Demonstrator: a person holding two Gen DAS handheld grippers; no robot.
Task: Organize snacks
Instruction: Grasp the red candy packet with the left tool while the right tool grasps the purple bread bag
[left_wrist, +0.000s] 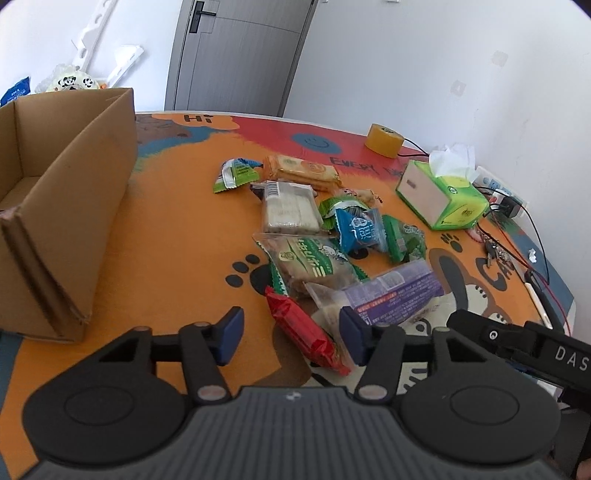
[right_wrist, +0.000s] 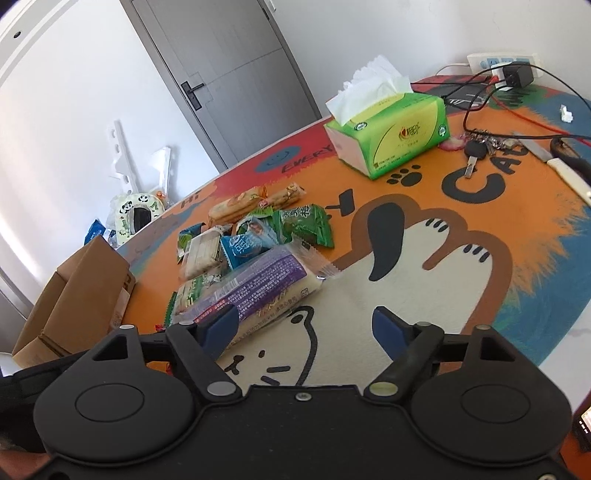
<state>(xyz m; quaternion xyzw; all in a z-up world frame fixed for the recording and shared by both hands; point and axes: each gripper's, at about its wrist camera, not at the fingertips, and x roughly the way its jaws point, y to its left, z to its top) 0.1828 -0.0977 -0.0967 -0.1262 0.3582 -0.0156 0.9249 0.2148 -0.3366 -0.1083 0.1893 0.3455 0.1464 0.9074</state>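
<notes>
A pile of wrapped snacks lies on the cartoon mat: a red pack, a purple-labelled pack, a clear cracker pack, a blue candy, green packs and an orange biscuit pack. An open cardboard box stands at the left. My left gripper is open, its jaws either side of the red pack's near end. My right gripper is open and empty, its left finger in front of the purple pack.
A green tissue box, a yellow tape roll, keys, cables and a power strip lie at the right and back of the table. A grey door is behind.
</notes>
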